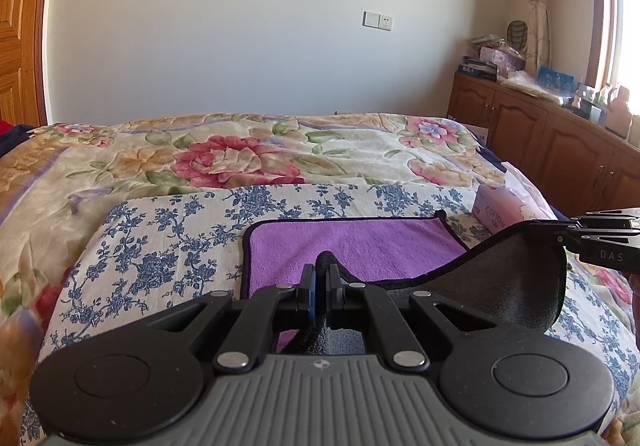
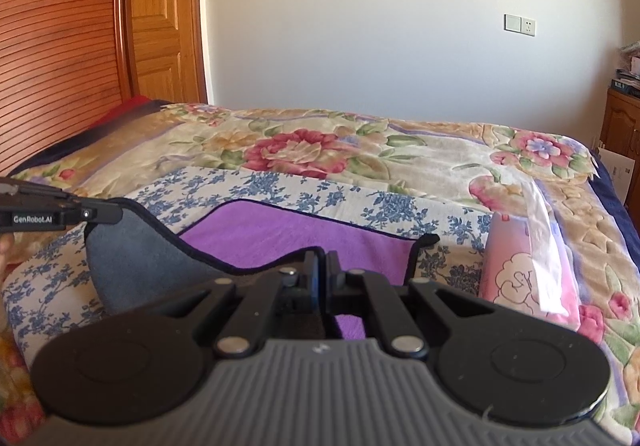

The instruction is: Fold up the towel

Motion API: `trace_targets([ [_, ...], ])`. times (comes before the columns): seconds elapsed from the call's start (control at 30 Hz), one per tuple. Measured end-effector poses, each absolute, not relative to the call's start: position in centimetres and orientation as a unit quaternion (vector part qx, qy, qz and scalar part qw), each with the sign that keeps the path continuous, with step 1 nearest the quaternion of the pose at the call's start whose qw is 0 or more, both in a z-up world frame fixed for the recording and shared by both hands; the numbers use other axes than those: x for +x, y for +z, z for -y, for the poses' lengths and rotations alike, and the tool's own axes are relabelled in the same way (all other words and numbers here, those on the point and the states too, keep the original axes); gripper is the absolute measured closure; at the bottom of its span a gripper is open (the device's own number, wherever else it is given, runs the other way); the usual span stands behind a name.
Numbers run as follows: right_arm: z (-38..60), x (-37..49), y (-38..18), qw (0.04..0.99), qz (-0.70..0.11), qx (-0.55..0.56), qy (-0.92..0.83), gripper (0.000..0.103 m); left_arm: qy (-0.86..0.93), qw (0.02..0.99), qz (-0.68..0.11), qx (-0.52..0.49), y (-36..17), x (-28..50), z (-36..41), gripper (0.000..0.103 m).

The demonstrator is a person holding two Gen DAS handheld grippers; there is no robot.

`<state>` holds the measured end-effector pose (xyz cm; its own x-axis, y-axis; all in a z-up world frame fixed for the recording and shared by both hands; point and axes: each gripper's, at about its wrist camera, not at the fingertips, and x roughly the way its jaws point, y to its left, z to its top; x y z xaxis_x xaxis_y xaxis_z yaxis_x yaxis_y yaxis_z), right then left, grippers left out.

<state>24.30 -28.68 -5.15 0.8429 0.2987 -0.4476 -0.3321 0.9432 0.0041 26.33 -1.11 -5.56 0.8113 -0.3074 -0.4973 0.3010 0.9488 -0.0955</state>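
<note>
A purple towel (image 1: 352, 246) with a dark border and grey underside lies on a blue-flowered cloth (image 1: 168, 246) on the bed. Its near edge is lifted, so the grey underside (image 1: 508, 278) shows. My left gripper (image 1: 320, 274) is shut on the towel's near edge at one corner. My right gripper (image 2: 320, 262) is shut on the near edge at the other corner. The right gripper also shows in the left wrist view (image 1: 560, 234) holding the raised edge. The left gripper shows in the right wrist view (image 2: 100, 213), and the towel (image 2: 288, 234) sags between the two.
A floral blanket (image 1: 240, 153) covers the bed. A pink tissue pack (image 2: 516, 270) lies just right of the towel. A wooden cabinet (image 1: 560, 141) with clutter stands at the right wall. A wooden headboard (image 2: 56, 45) and door are at the left.
</note>
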Motion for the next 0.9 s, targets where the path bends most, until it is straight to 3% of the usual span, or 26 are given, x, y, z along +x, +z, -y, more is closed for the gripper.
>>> trace_targets([
  [0.9, 29.7, 28.6, -5.9, 0.963, -0.213, -0.056, 0.154, 0.099, -0.141, 0.961, -0.236, 0.004, -5.4, 31.2, 2.0, 0.098],
])
